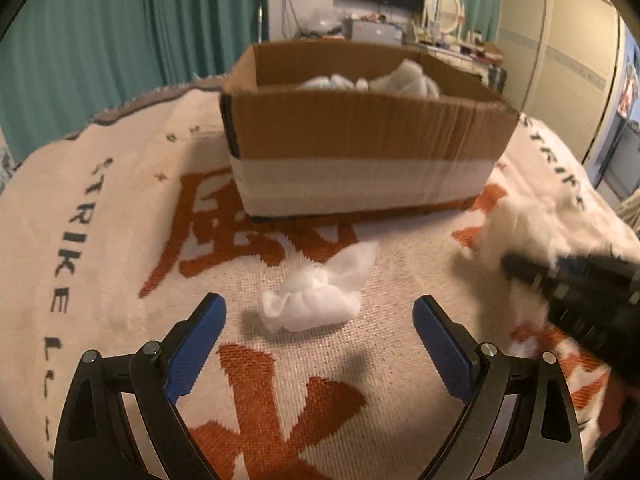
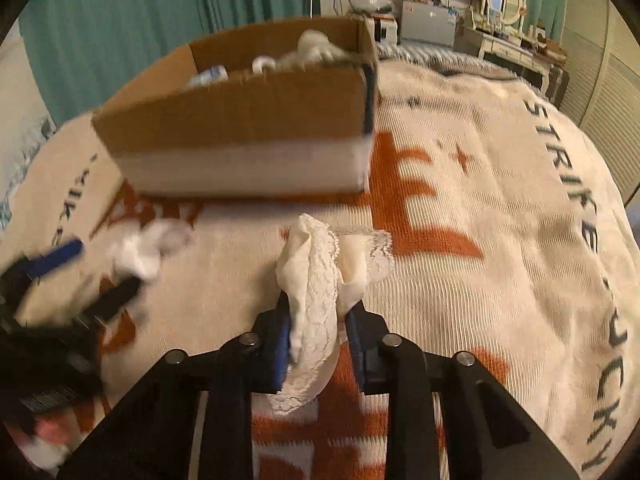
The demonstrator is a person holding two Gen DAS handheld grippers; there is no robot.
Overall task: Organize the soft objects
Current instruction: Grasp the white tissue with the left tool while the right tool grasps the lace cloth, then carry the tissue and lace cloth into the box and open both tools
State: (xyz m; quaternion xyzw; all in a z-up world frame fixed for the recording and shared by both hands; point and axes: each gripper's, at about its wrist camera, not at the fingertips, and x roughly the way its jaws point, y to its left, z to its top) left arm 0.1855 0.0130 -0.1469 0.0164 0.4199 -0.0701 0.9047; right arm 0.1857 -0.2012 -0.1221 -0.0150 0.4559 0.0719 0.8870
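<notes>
A crumpled white cloth (image 1: 316, 296) lies on the blanket between and just ahead of my open left gripper (image 1: 320, 312); it also shows blurred in the right wrist view (image 2: 148, 248). My right gripper (image 2: 318, 320) is shut on a white lace-trimmed cloth (image 2: 320, 280), held above the blanket; in the left wrist view it is a blur at the right (image 1: 520, 268) with the cloth (image 1: 516, 224). An open cardboard box (image 1: 360, 136) stands beyond, with several white soft items inside (image 1: 404, 76); it also shows in the right wrist view (image 2: 248, 132).
Everything rests on a cream blanket (image 1: 120, 208) with orange characters and dark lettering, over a bed. Teal curtains (image 1: 100, 32), a dresser with a mirror (image 1: 444, 4) and a wardrobe (image 1: 560, 52) stand behind.
</notes>
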